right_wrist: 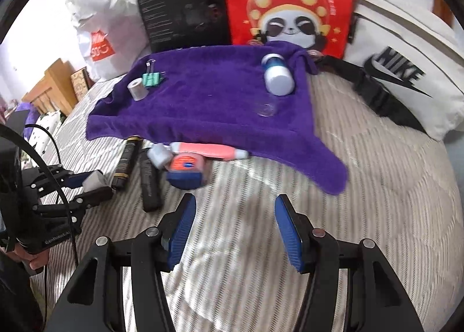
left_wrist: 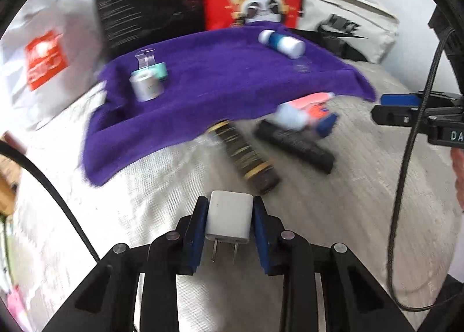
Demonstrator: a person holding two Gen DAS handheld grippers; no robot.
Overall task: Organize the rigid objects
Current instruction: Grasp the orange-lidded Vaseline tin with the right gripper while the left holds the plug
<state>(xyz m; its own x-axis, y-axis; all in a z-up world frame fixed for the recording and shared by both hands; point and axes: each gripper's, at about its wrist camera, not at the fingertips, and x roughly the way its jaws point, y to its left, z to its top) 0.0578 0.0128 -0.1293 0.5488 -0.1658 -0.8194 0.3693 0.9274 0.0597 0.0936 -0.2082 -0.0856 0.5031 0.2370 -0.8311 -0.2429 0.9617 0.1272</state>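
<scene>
Pale striped bedspread (right_wrist: 377, 187), white wall (right_wrist: 37, 13), wooden furniture (right_wrist: 49, 85) (far left), soft daylight

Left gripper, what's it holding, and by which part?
The left gripper holds a white charger plug by its flat sides, prongs pointing back toward the camera.

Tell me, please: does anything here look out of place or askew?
Yes. The purple towel lies crooked, one corner trailing onto the bedcover. A white and blue bottle lies tipped on its side on it. Several items, such as the pink tube, sit off the towel's front edge in a loose heap.
</scene>
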